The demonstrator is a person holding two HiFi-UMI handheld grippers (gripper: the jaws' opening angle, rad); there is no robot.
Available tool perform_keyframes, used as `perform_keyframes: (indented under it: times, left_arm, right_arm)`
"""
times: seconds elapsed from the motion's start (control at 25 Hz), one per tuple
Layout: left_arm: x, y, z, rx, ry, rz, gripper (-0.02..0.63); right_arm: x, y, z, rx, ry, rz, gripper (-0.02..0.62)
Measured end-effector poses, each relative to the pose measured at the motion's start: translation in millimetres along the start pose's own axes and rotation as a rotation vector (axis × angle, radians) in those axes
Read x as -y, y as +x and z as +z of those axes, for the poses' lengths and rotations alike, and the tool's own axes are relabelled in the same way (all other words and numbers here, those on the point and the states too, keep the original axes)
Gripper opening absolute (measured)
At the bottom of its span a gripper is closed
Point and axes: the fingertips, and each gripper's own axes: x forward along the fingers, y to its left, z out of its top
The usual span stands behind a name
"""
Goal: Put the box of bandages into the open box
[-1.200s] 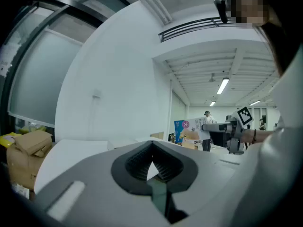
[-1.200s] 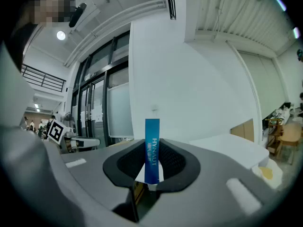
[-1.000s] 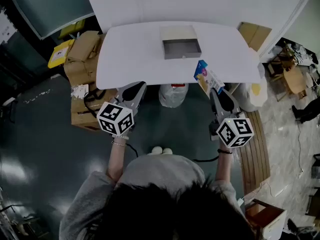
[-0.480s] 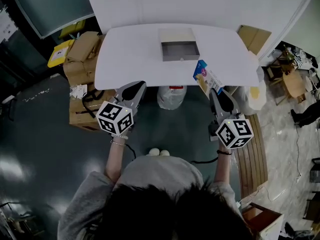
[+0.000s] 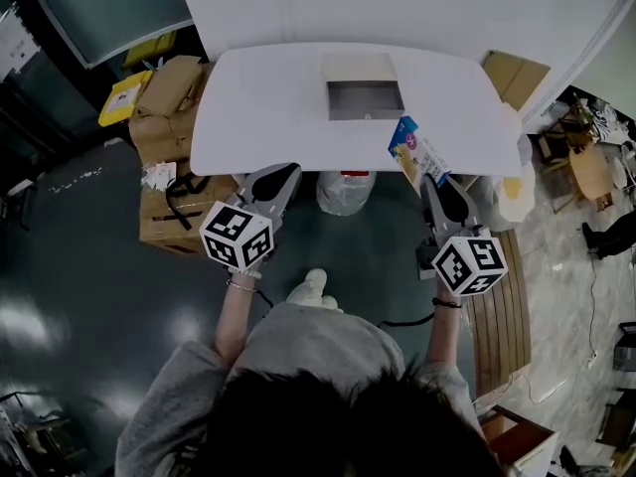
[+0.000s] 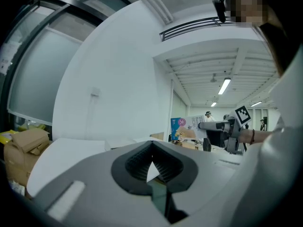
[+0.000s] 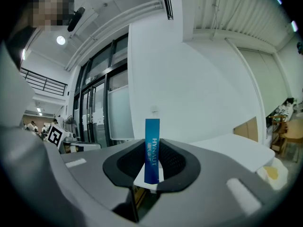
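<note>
Bandages up off the surface: the right tool [image 5: 429, 181] is clenched on the box of bandages [image 5: 413, 151], pads pressing its flat sides, and its blue edge stands upright between them in the right gripper view. That box hangs tilted over the near right edge of the white surface [image 5: 268, 107], apart from the open box [image 5: 365, 98], which sits mid-width toward the far side. Meanwhile the left tool [image 5: 284, 173] is clenched on nothing, just short of the near edge.

Open box [image 5: 365, 98] at table [image 5: 258, 107] centre-back; bandage box [image 5: 415, 153] over the near-right edge; cardboard cartons [image 5: 167, 117] left of table
</note>
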Motion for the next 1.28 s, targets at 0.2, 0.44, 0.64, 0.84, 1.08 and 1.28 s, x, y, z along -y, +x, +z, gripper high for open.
perform_keyframes:
  times: [0.2, 0.44, 0.64, 0.84, 1.08, 1.28]
  left_arm:
    - [-11.3, 14.9, -0.1, 0.002, -0.008, -0.006, -0.003]
    - [-27.2, 49.0, 0.6, -0.005, -0.02, -0.038, -0.003]
    - [-46.4, 74.8, 6.3, -0.004, -0.013, -0.064, -0.003]
    - [-65.8, 95.9, 13.2, 0.006, -0.011, -0.081, -0.003]
    - [-82.1, 114.7, 18.9, 0.011, -0.011, -0.11, -0.003]
    - [-89.9, 126.3, 17.6, 0.005, -0.017, -0.135, -0.003]
  right_arm:
    - [7.5, 14.5, -0.9, -0.002, 0.002, -0.008, 0.092]
    - [23.1, 41.0, -2.1, -0.005, 0.015, -0.024, 0.092]
    - [33.2, 67.0, -0.1, 0.005, 0.019, -0.039, 0.092]
    - [39.7, 91.3, 1.6, 0.013, 0.023, -0.045, 0.092]
    - [42.9, 112.8, 2.6, 0.013, 0.023, -0.049, 0.092]
    - [45.9, 124.2, 0.4, 0.005, 0.028, -0.057, 0.092]
